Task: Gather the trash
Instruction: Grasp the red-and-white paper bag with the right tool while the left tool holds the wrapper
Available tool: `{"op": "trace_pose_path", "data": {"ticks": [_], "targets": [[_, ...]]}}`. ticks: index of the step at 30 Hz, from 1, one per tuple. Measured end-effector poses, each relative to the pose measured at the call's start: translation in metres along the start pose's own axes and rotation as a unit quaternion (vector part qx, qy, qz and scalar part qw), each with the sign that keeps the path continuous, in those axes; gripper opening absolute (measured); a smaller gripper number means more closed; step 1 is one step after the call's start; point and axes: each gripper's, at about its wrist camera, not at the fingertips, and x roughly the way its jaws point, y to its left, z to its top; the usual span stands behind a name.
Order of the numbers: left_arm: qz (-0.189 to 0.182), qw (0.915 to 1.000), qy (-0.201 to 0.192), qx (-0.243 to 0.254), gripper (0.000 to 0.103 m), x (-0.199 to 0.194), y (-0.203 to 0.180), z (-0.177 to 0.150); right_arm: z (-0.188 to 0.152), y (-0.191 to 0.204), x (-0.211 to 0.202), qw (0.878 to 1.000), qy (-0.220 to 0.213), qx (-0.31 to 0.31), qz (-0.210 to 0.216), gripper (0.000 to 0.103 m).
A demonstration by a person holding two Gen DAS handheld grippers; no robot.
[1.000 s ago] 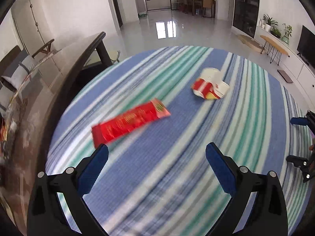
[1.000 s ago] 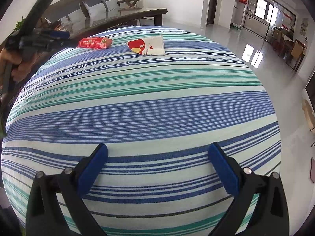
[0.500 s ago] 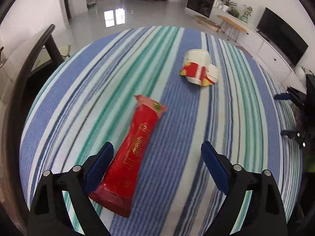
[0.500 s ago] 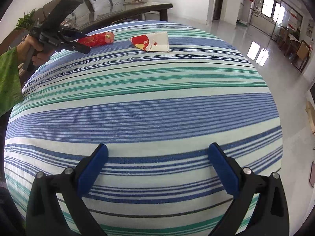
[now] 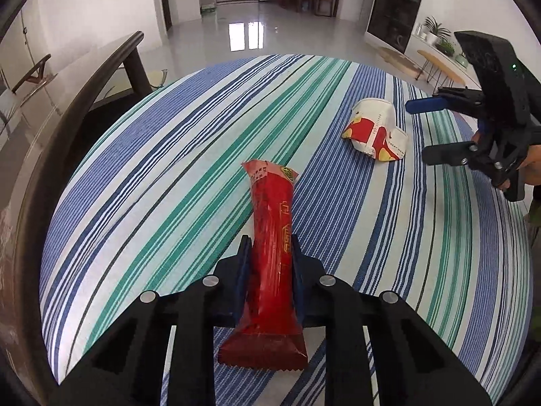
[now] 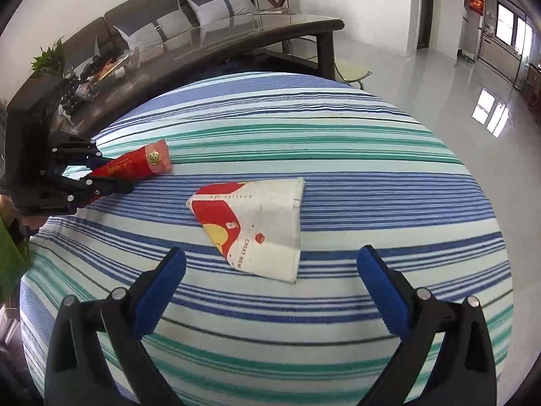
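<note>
Left wrist: my left gripper (image 5: 268,253) is closing on the red wrapper (image 5: 270,253), now pinched between its pads, so one piece is secured.

Right wrist: my right gripper (image 6: 270,270) is arriving, spread wide, flattened paper cup (image 6: 257,223) just ahead.
</note>
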Motion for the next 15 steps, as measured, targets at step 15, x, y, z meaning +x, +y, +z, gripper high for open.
{"op": "trace_pose_path", "data": {"ticks": [15], "targets": [[0.019, 0.9972, -0.021, -0.07, 0.016, -0.009, -0.001, -0.015, 0.031, 0.01, -0.005, 0.997, 0.008, -0.072, 0.024, 0.088]]}}
